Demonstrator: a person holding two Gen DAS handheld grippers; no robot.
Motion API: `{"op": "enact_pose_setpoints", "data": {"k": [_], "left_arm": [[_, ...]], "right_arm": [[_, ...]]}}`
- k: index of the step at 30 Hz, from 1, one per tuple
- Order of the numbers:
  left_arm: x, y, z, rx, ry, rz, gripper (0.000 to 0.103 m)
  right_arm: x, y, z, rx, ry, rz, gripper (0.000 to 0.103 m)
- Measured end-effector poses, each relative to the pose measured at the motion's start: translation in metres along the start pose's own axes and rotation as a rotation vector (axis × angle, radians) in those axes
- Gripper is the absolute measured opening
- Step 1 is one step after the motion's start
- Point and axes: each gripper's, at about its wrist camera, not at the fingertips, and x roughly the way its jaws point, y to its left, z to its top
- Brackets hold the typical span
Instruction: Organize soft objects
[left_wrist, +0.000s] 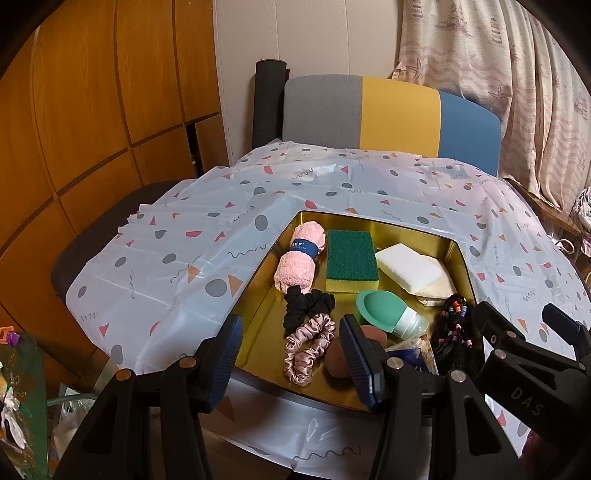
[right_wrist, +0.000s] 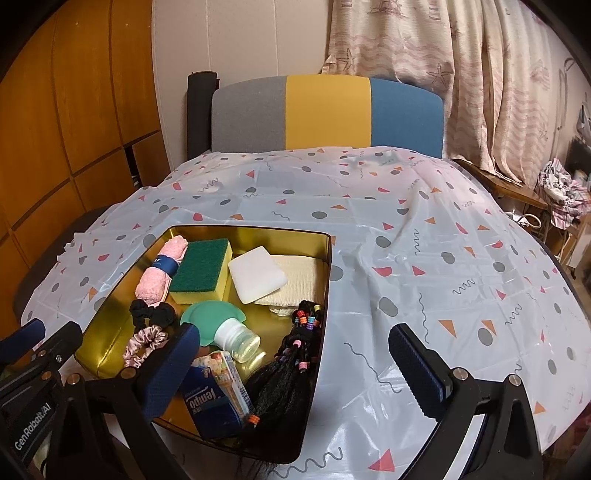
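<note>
A gold tin tray (left_wrist: 460, 258) (right_wrist: 327, 258) holds the soft objects: a rolled pink towel (left_wrist: 301, 258) (right_wrist: 157, 275), a green-and-yellow sponge (left_wrist: 351, 260) (right_wrist: 201, 271), a white sponge (left_wrist: 408, 271) (right_wrist: 256, 275) on a cream cloth (right_wrist: 295, 280), a black scrunchie (left_wrist: 308, 306) (right_wrist: 153, 314), a pink satin scrunchie (left_wrist: 308, 347) (right_wrist: 142, 343), a green-capped bottle (left_wrist: 388, 308) (right_wrist: 225, 326), a tissue pack (right_wrist: 214, 398) and black braided hair with beads (left_wrist: 454, 325) (right_wrist: 291, 369). My left gripper (left_wrist: 291, 362) is open and empty over the tray's near edge. My right gripper (right_wrist: 295, 365) is open and empty over the tray's near right corner.
The tray sits on a table under a patterned plastic cloth (left_wrist: 184, 266) (right_wrist: 443, 277). A grey, yellow and blue chair back (left_wrist: 391, 114) (right_wrist: 328, 110) stands behind the table. A wooden cabinet (left_wrist: 92, 110) is at the left, curtains (right_wrist: 461, 74) at the right.
</note>
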Motion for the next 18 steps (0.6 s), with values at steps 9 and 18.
{"op": "enact_pose_setpoints", "data": {"k": [9, 18], "left_arm": [[-0.0006, -0.0022, -0.0006, 0.008, 0.001, -0.002, 0.055], [0.0001, -0.0020, -0.0008, 0.013, 0.003, 0.001, 0.055]], "right_arm": [[0.0009, 0.0011, -0.0012, -0.001, 0.005, 0.002, 0.103], [0.0000, 0.0019, -0.0014, -0.004, 0.003, -0.001, 0.103]]}}
